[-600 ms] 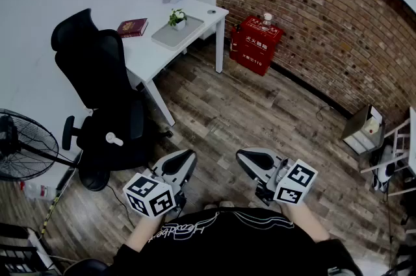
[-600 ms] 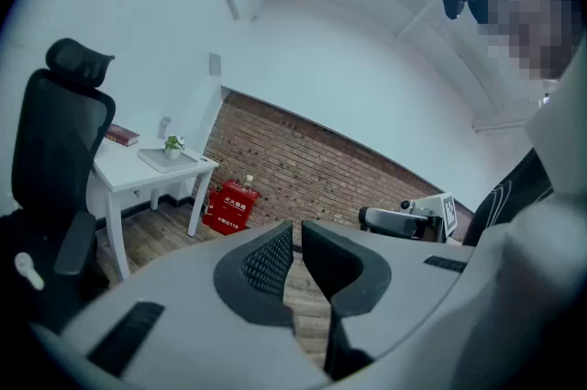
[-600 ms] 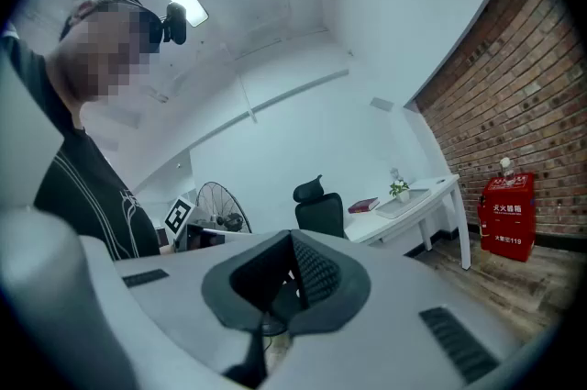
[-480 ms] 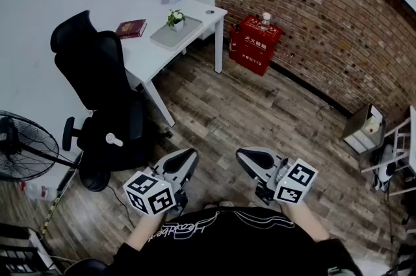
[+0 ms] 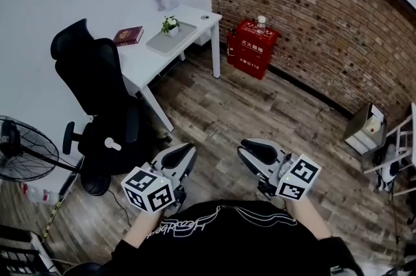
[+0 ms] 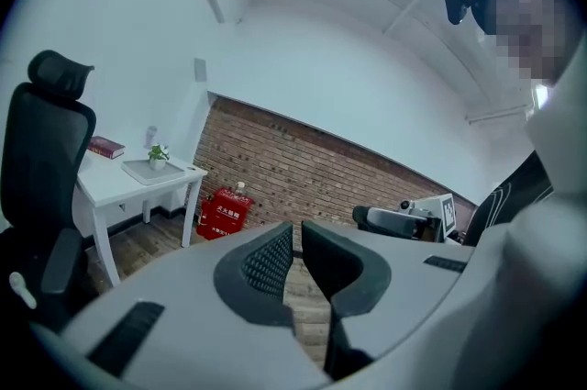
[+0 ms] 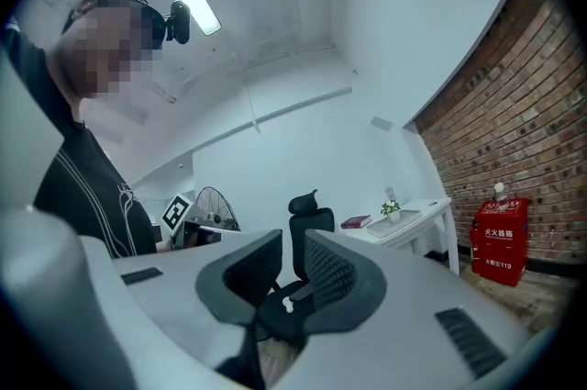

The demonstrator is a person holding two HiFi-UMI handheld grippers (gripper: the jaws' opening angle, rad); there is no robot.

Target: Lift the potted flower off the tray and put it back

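The potted flower (image 5: 169, 24), a small green plant in a white pot, stands on a grey tray (image 5: 166, 41) on the white desk (image 5: 144, 58) far across the room. It also shows small in the left gripper view, potted flower (image 6: 158, 155), and in the right gripper view, potted flower (image 7: 393, 208). My left gripper (image 5: 188, 152) and right gripper (image 5: 244, 152) are held close to my body over the wood floor, far from the desk. The jaws of the left gripper (image 6: 295, 238) and of the right gripper (image 7: 293, 252) are shut, with nothing between them.
A black office chair (image 5: 103, 106) stands between me and the desk. A floor fan (image 5: 23, 152) is at the left. A red box (image 5: 250, 47) with a bottle on top sits by the brick wall (image 5: 325, 15). A red book (image 5: 129, 35) lies on the desk. A small shelf (image 5: 365, 128) stands at the right.
The head view has shifted a little, so the desk sits slightly further left and the grippers slightly lower in the picture. Both grippers stay shut and empty.
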